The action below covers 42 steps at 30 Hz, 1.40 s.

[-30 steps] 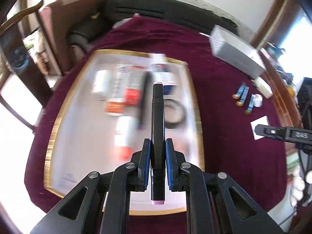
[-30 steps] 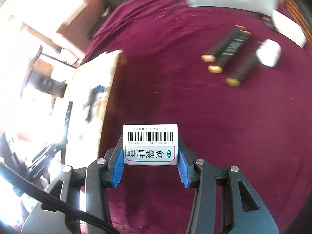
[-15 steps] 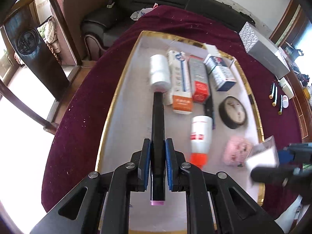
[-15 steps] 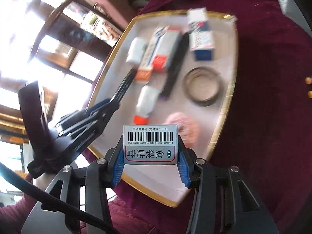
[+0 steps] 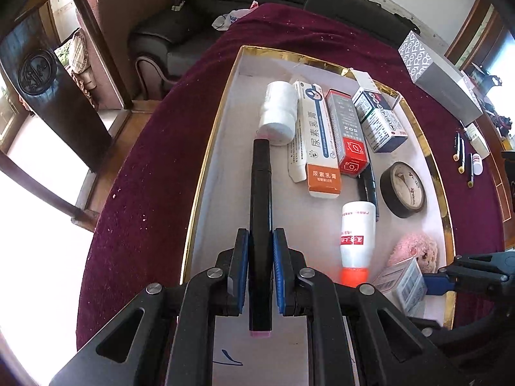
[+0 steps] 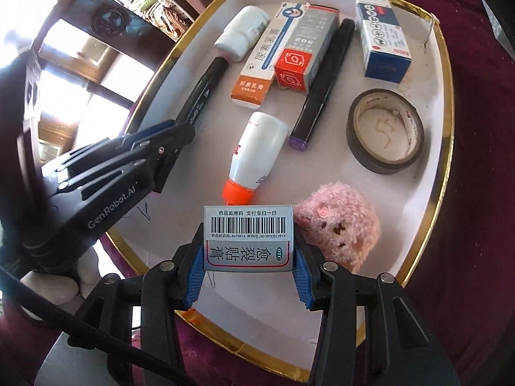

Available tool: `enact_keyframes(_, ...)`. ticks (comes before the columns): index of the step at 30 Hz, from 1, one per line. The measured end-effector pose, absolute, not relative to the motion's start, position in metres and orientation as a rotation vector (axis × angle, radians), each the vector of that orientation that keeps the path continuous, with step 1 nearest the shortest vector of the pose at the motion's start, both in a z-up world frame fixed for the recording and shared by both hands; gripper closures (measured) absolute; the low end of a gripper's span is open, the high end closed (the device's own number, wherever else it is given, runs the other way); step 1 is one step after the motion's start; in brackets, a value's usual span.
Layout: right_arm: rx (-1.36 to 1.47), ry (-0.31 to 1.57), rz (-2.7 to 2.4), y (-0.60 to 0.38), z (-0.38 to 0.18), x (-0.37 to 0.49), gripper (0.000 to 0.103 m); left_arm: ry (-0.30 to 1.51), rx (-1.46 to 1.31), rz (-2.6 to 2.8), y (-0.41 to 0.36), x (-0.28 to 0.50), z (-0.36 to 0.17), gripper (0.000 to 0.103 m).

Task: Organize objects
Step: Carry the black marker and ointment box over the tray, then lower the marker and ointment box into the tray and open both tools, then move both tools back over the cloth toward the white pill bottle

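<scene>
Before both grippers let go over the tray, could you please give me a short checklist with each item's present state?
1. Left gripper shut on black marker: ok.
2. Right gripper shut on barcode box: ok.
3. Both items above the gold-rimmed tray: ok.
4. Marker tip apart from white bottle: cannot tell.
5. Box apart from pink plush: cannot tell.
6. Bare tray floor under marker: ok.

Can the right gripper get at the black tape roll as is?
Probably not. The right gripper is shut on a barcoded medicine box, so its fingers are occupied. The black tape roll lies uncovered in the tray; the box must be released first.
</scene>
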State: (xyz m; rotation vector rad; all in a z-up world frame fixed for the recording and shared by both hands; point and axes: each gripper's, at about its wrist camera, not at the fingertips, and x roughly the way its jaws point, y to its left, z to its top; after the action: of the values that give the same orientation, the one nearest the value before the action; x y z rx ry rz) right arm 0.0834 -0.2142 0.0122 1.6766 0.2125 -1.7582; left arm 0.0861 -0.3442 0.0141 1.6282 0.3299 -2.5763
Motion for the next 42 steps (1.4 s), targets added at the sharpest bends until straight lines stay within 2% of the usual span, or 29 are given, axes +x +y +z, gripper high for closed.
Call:
enact_keyframes(7,1.674,0.237,-1.759,-0.221,0.009,0.082,0.057,0.381,1.625,-2.545,-0.352,0.086,0.023,0.09)
enact_keyframes(10,1.674,0.24,-1.761,-0.225,0.008,0.082,0.056,0.396,1.601,-2.541,-0.355,0.087,0.033,0.082)
enact_keyframes(12,1.674,0.241,-1.765,-0.224,0.008,0.082,0.056,0.414,1.587,-2.533,-0.357,0.089,0.041,0.072)
enact_keyframes(15,1.666,0.263,-1.769,-0.227,0.011,0.084,0.056,0.427,1.559,-2.533,-0.357,0.09,0.052,0.067)
enact_keyframes(21,1.596,0.285,-1.791,-0.224,0.033,0.092,0.054,0.339,1.493,-2.539,-0.35,0.092,0.076,0.059)
enact_keyframes(26,1.539,0.231,-1.818,-0.208,0.053,0.096,0.053,0.264,1.468,-2.538,-0.34,0.089,0.09,0.058)
enact_keyframes(34,1.5,0.011,-1.909,-0.157,0.076,0.077,0.049,0.162,1.466,-2.564,-0.304,0.084,0.106,0.058)
enact_keyframes(42,1.546,-0.198,-2.031,-0.057,0.079,0.055,0.048,0.059,1.496,-2.624,-0.242,0.073,0.115,0.058)
